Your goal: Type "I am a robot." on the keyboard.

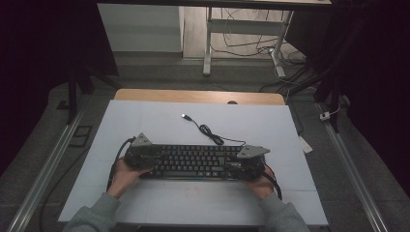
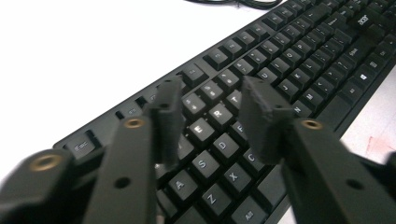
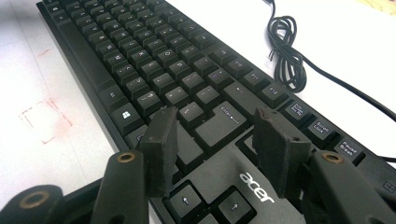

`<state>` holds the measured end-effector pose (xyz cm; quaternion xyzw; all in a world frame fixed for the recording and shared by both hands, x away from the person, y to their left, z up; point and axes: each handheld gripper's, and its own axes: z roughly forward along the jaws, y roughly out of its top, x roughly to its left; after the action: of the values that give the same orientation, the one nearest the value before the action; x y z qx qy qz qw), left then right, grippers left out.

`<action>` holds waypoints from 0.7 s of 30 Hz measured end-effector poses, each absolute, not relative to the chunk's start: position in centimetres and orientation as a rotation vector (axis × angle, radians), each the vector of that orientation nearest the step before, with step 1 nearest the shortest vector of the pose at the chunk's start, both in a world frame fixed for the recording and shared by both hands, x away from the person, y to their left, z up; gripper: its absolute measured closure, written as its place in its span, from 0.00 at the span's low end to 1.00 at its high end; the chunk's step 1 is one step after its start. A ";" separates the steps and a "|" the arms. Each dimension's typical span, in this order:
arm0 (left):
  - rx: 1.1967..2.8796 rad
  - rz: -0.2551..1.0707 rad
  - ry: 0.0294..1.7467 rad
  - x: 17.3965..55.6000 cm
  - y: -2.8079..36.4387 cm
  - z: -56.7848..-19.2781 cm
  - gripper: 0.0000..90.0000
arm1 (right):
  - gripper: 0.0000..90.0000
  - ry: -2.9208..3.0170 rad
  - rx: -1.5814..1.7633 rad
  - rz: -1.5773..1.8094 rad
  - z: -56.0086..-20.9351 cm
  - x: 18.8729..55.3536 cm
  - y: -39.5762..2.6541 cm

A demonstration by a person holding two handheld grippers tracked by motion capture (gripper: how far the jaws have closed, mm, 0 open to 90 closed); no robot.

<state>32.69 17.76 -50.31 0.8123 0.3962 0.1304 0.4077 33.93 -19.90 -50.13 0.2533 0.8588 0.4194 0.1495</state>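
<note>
Both tongs hover parted over a black keyboard (image 1: 193, 162) lying flat on the white worktop (image 1: 145, 121), nothing pinched. Left tongs (image 2: 212, 119) hang above the letter keys at that end; right tongs (image 3: 215, 140) sit over the arrow keys opposite, probably framing it for a lift or shift. Its cable (image 3: 285, 51) coils beyond them.

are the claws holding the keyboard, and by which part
Neither claw visibly grips anything: each hangs with jaws apart over one end of the keyboard.
</note>
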 end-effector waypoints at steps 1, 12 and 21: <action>2.054 0.325 0.990 32.8 17.6 -50.4 0.76 | 0.56 2.468 0.729 1.206 -50.1 33.9 -19.9; 2.170 0.316 0.926 34.2 14.6 -51.3 0.99 | 0.56 2.480 0.722 1.188 -50.4 34.0 -19.7; 2.209 0.318 0.925 34.6 13.5 -52.0 0.99 | 0.56 2.482 0.726 1.179 -50.4 34.0 -19.6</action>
<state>34.63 13.48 -51.96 0.8548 0.3581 0.1231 0.3548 33.98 -19.60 -50.44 0.2527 0.8635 0.4103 0.1489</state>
